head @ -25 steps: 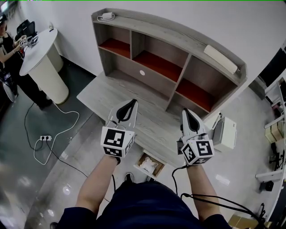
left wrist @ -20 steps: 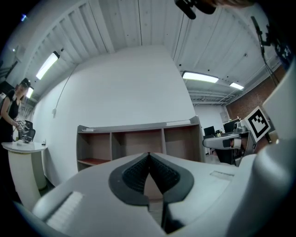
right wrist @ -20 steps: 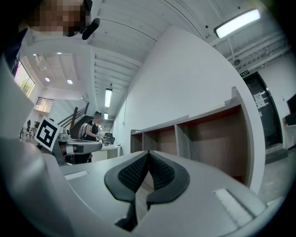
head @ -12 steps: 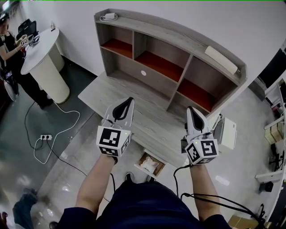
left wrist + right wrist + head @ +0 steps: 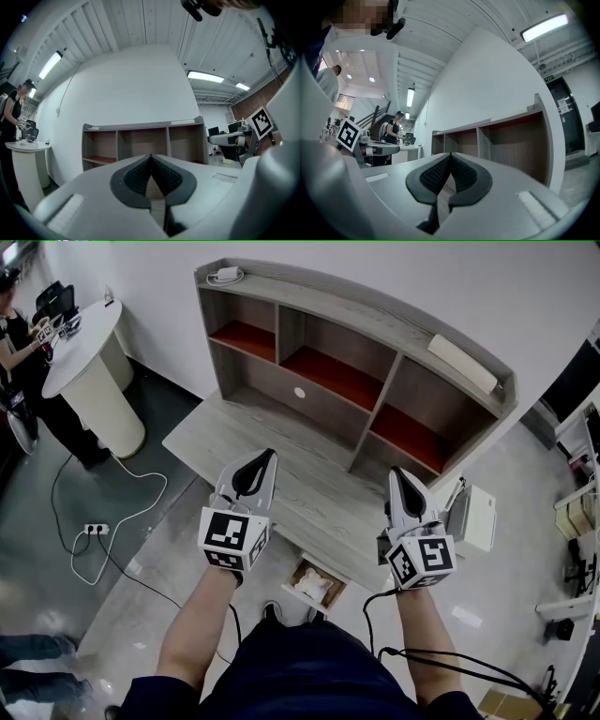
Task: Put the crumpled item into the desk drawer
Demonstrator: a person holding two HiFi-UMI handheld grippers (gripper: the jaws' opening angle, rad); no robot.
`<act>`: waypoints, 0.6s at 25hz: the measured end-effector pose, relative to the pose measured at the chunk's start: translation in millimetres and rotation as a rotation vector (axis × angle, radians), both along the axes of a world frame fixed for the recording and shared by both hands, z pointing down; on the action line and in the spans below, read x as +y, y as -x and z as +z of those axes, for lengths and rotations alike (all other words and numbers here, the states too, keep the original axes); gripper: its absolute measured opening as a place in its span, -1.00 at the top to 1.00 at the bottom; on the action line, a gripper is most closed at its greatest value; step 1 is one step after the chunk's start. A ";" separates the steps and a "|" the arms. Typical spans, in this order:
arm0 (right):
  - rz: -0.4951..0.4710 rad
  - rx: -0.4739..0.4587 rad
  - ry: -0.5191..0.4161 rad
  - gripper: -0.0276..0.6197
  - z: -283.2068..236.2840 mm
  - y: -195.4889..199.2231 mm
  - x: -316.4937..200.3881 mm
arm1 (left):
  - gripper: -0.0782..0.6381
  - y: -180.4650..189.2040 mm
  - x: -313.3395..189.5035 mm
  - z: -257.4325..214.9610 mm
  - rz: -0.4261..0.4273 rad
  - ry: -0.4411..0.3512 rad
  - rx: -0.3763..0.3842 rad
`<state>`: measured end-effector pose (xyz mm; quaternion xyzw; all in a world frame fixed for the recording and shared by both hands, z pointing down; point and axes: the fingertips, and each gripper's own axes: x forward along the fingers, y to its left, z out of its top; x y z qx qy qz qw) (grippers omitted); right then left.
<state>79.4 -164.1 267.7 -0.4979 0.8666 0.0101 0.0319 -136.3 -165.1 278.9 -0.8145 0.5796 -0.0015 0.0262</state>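
Crumpled item [image 5: 310, 585]: white, lumpy, lying inside the open drawer [image 5: 292, 576], which sticks out under the near edge of the worktop [image 5: 211, 432] between the two arms. No clear long axis or pointing direction can be read; it is too small in the head view.

Left gripper [image 5: 266, 455]: clenched, pads meeting at the tip, nothing between them. It is held above the worktop's front part.
Right gripper [image 5: 401, 472]: also clenched and empty, over the worktop's right front edge.
Neither gripper touches the item.

Surface: grey wood-grain worktop with a three-bay hutch [image 5: 347, 343] at the back, its shelves red-brown.
On the hutch top: a white adapter with cord [image 5: 223, 276] at left and a long white box [image 5: 463, 363] at right.

Room: white wall and glossy grey floor.
Left: a white round pedestal table [image 5: 89, 357], with a power strip [image 5: 96, 530] on the floor nearby.
Right of the worktop: a white box-like unit [image 5: 474, 518].
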 end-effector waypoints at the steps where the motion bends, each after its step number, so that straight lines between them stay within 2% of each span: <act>1: -0.002 -0.002 0.003 0.90 0.9 1.3 0.9 | 0.77 -0.7 0.0 0.9 0.002 0.001 -0.001; 15: -0.013 -0.009 0.020 0.90 6.2 6.3 -1.0 | 0.77 -3.0 -5.9 4.3 0.014 0.014 0.011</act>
